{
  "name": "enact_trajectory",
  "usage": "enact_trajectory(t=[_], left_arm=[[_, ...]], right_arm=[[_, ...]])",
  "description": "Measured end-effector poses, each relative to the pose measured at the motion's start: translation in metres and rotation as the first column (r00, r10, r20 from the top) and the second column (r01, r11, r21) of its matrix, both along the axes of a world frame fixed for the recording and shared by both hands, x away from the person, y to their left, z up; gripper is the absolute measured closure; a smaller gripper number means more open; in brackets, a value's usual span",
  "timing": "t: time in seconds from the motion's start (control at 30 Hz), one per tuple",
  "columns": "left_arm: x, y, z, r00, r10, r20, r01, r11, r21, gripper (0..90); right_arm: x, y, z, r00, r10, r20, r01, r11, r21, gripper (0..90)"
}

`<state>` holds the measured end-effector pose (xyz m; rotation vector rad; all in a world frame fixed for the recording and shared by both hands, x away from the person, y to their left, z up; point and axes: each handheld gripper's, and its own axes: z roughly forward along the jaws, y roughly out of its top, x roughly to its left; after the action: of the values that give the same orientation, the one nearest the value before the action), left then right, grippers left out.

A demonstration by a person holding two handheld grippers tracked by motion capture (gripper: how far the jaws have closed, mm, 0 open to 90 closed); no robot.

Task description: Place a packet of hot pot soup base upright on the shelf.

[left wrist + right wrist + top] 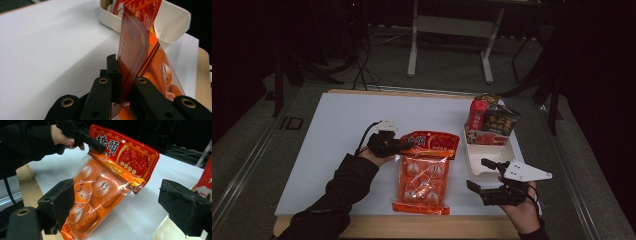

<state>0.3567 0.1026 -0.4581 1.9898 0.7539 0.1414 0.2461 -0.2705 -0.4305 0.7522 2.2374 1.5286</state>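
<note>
My left tool point(404, 145) pinches the orange snack bag point(424, 175) by its red header, so it hangs tilted above the surface point(337, 130) near the white tray point(484, 165) (probably its destination). My right tool point(484, 175) waits wide, holding nothing.

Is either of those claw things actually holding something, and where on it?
Yes. The left gripper pinches the orange snack bag by its red top edge. The right gripper has open fingers, holding nothing.
</note>
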Motion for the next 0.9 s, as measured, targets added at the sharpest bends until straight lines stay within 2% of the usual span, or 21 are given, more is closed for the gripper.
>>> enact_trajectory(t=[0.3,0.47,0.63,0.7,0.77,0.9], left_arm=[[-0.01,-0.003,0.017,0.9977,-0.054,0.041,0.055,0.9983,-0.017,89.9],[-0.017,-0.004,0.024,0.994,-0.09,0.062,0.093,0.9949,-0.04,89.9],[-0.024,-0.002,0.027,0.99,-0.115,0.081,0.121,0.9904,-0.067,89.9],[-0.025,-0.001,0.027,0.9887,-0.123,0.085,0.129,0.989,-0.072,90.0],[-0.03,0.001,0.028,0.985,-0.14,0.101,0.149,0.9847,-0.091,90.0],[-0.034,0.002,0.03,0.9829,-0.151,0.106,0.162,0.9808,-0.108,90.0]], right_arm=[[0.005,0.002,0.012,0.9997,-0.012,0.02,0.012,0.9998,0.017,13.9],[0.011,0.005,0.015,0.9987,-0.047,0.019,0.046,0.9986,0.025,13.8],[0.021,0.01,0.012,0.9972,-0.072,-0.02,0.073,0.9971,0.021,13.3],[0.025,0.012,0.011,0.997,-0.065,-0.04,0.066,0.9974,0.027,13.3],[0.028,0.016,0.01,0.9969,-0.065,-0.044,0.066,0.9976,0.021,13.4],[0.036,0.022,0.007,0.9965,-0.037,-0.075,0.039,0.9988,0.031,14.5]])
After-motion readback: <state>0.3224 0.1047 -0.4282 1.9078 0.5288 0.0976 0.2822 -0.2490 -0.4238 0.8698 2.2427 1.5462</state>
